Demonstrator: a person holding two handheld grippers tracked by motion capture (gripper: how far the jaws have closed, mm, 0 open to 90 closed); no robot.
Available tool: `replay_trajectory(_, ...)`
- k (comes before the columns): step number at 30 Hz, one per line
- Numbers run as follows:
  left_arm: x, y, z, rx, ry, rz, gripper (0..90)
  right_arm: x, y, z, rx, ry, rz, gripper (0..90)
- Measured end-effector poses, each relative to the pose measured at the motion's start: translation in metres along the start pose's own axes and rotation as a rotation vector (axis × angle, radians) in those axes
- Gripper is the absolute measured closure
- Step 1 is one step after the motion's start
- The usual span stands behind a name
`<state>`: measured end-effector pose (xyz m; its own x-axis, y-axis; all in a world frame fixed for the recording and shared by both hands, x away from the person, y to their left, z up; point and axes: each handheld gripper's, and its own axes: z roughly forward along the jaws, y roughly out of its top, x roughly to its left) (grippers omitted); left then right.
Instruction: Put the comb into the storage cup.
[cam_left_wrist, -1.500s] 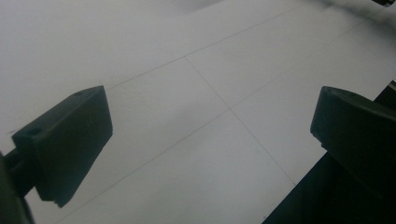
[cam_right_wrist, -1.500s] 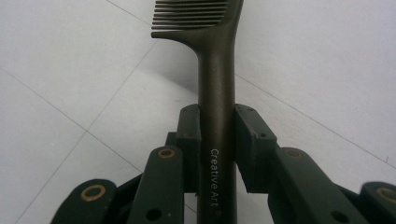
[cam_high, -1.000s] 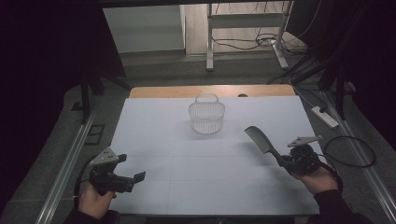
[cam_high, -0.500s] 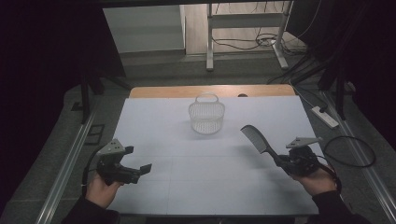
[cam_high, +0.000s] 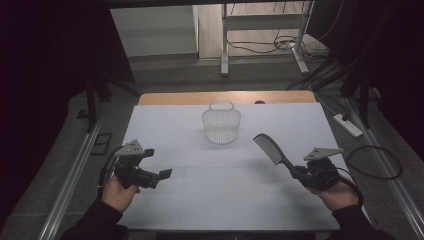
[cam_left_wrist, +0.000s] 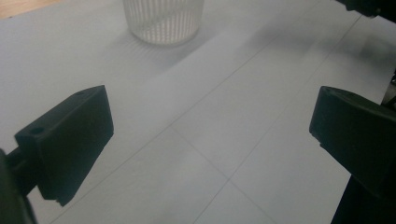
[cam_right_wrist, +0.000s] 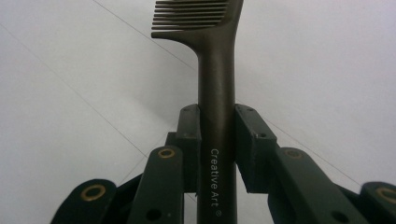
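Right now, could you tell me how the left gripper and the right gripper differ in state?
The left gripper has its jaws wide apart with nothing between them, while the right gripper is clamped on the handle of a dark comb. The left gripper points toward the table's middle; the right gripper angles the comb up toward the white basket. Both are hand-held above the white table.

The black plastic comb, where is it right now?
In the high view, the black plastic comb is at the table's right, clamped by its handle in the right hand-held gripper, right of the white ribbed basket.
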<state>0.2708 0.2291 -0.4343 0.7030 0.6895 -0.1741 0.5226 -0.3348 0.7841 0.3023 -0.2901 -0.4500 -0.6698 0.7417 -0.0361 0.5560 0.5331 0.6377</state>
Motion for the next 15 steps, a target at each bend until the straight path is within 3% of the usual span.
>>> replay_trajectory(15,-0.005,0.025,0.022,0.007,-0.043,0.028,0.0,0.012,0.006,-0.001,-0.040,0.029,-0.020,72.3)
